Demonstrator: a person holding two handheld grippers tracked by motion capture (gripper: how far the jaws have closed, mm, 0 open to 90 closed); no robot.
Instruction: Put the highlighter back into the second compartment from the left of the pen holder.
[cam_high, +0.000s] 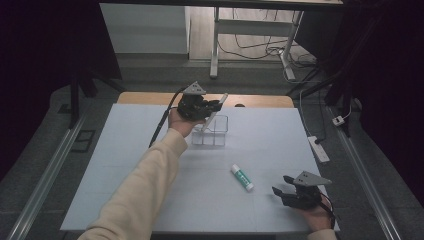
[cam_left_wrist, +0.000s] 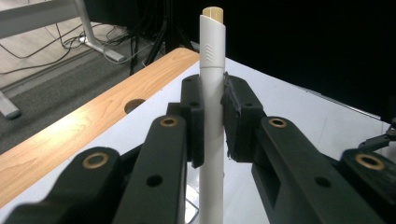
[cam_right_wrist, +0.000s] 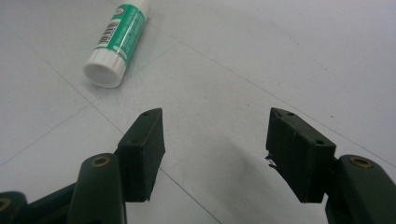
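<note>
White pen clamped between my left gripper jaws, tilted over the clear organizer at the far middle of the table; its lower end looks inside the box, can't tell if touching; right gripper spread wide, holding nothing, near the glue stick lying on the mat

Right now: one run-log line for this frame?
left gripper: shut on white pen, above clear organizer | right gripper: open, over table | glue stick: lying flat, untouched
</note>
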